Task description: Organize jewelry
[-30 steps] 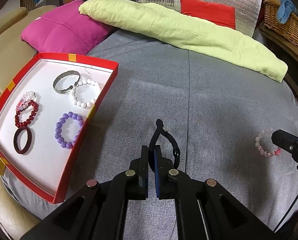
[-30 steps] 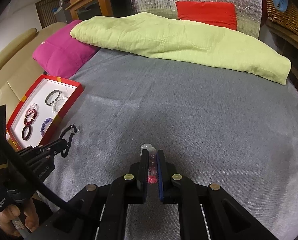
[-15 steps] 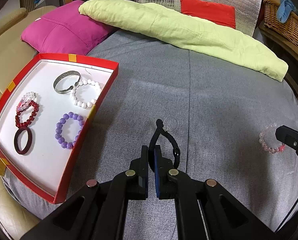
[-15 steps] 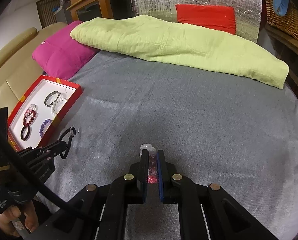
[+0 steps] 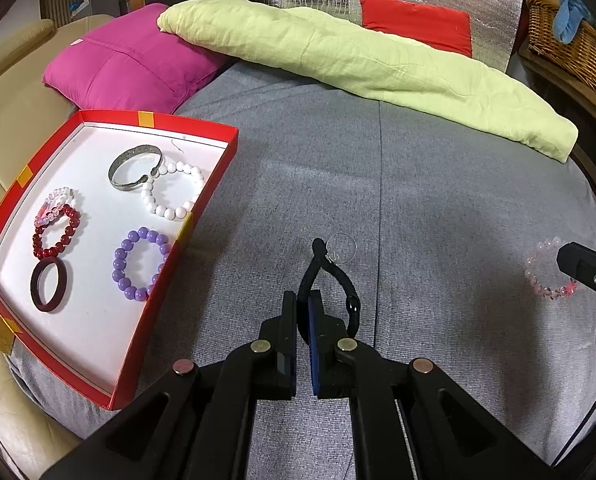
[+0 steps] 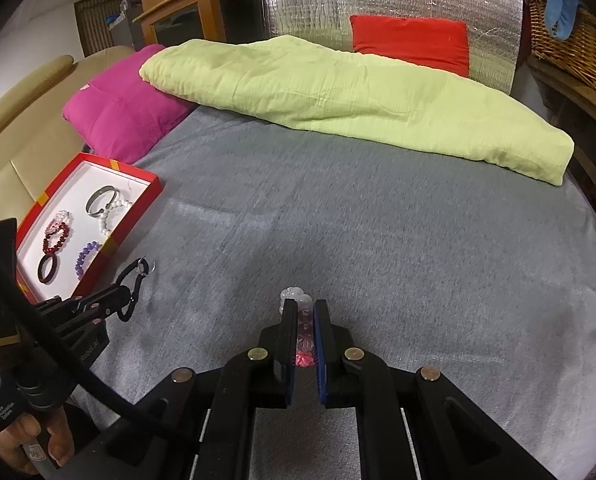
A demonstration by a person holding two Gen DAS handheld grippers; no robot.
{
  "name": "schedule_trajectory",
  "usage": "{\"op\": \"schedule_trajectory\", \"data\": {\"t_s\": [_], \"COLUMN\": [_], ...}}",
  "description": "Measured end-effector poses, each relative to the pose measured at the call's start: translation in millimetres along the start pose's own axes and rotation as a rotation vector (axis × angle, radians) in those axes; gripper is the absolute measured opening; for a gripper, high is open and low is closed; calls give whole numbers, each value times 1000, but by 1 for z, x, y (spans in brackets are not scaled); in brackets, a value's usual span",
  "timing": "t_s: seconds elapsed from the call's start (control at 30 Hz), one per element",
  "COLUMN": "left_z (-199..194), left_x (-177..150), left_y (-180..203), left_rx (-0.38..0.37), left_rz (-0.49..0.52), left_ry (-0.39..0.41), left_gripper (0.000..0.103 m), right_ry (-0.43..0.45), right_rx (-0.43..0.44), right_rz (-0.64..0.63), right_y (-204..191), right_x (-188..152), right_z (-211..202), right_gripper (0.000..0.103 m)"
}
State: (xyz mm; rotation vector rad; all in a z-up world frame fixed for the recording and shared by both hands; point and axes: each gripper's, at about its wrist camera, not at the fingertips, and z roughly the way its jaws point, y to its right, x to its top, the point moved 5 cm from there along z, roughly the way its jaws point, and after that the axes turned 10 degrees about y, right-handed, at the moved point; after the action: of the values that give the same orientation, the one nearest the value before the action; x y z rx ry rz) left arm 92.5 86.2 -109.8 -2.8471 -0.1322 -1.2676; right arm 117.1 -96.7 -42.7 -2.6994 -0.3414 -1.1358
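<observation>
My left gripper (image 5: 302, 300) is shut on a black cord bracelet (image 5: 340, 280) with a small clear ring, held over the grey bed cover; it also shows in the right wrist view (image 6: 131, 292). My right gripper (image 6: 305, 308) is shut on a pink and clear bead bracelet (image 6: 304, 322), which hangs from it in the left wrist view (image 5: 538, 272). A red tray (image 5: 201, 216) with a white floor lies at the left and holds several bracelets: silver cuff (image 5: 133, 166), white beads (image 5: 173, 196), purple beads (image 5: 139, 264), red beads (image 5: 55, 236), dark bangle (image 5: 51, 286).
A magenta pillow (image 5: 129, 68), a folded lime-green quilt (image 5: 358, 64) and a red cushion (image 5: 418, 22) lie at the back of the bed. A wicker basket (image 5: 578, 52) stands at the right. A beige sofa edge (image 5: 1, 136) runs behind the tray.
My right gripper has lifted the pink bead bracelet slightly up off the cover. My left gripper has stayed almost still with the black cord bracelet.
</observation>
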Motion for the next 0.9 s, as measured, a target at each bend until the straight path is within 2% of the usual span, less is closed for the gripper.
{"op": "schedule_trajectory", "data": {"t_s": [0.63, 0.9], "left_z": [-8, -23], "left_x": [8, 29], "left_y": [-6, -40], "left_rx": [11, 54], "left_rz": [-3, -46], "left_ry": [24, 56], "left_gripper": [6, 6], "right_ry": [7, 25], "right_rx": [10, 52], "right_rz": [-12, -44], "right_y": [-5, -38], "right_x": [4, 21], "right_z": [0, 4], "right_gripper": [9, 9]}}
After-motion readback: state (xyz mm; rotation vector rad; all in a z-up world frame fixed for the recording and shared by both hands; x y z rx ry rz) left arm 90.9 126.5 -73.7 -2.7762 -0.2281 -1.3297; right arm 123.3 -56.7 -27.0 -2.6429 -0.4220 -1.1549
